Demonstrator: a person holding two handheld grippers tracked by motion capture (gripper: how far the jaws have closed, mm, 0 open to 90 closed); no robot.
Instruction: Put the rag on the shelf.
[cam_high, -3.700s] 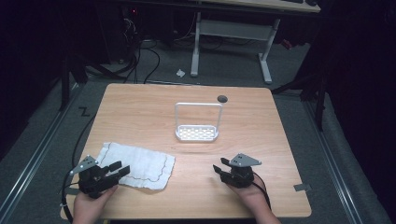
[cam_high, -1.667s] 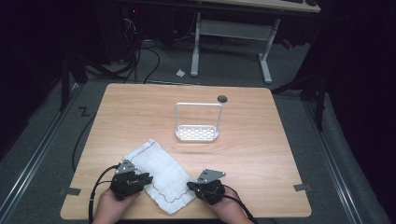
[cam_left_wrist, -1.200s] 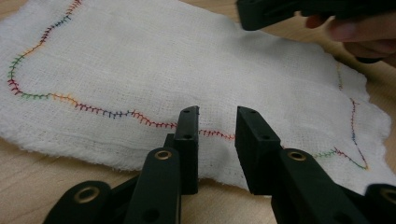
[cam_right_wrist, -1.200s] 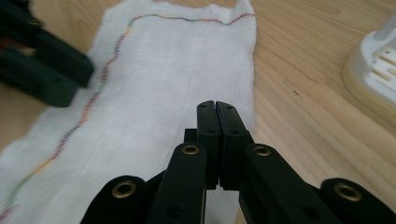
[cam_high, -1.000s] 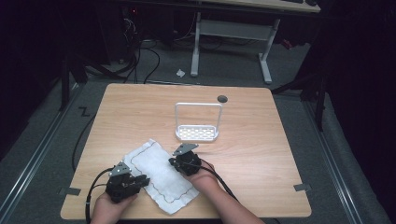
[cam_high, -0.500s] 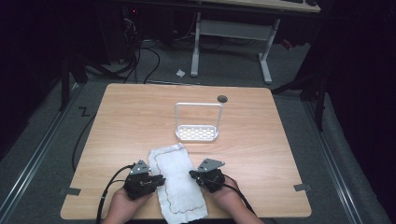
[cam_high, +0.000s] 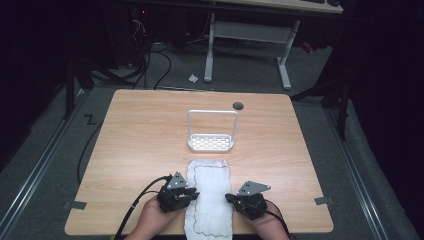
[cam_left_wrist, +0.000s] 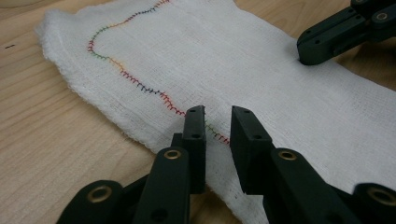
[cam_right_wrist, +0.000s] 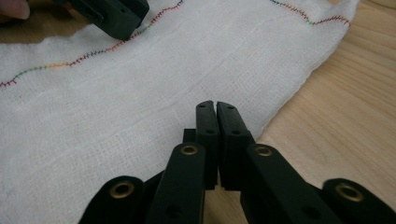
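In front of me lies a white gauze cloth with a wavy line of multicoloured stitching near its edge (cam_high: 210, 197), spread flat as a long, narrow strip on the light wooden table (cam_high: 140, 135). Its near end hangs over the table's front edge; its far end stops just short of a white wire rack (cam_high: 211, 142).

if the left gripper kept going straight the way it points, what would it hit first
Probably the white cloth: the left gripper has its fingers slightly apart right at the cloth's near edge. Farther along that line sits the right gripper, though depth is hard to judge.
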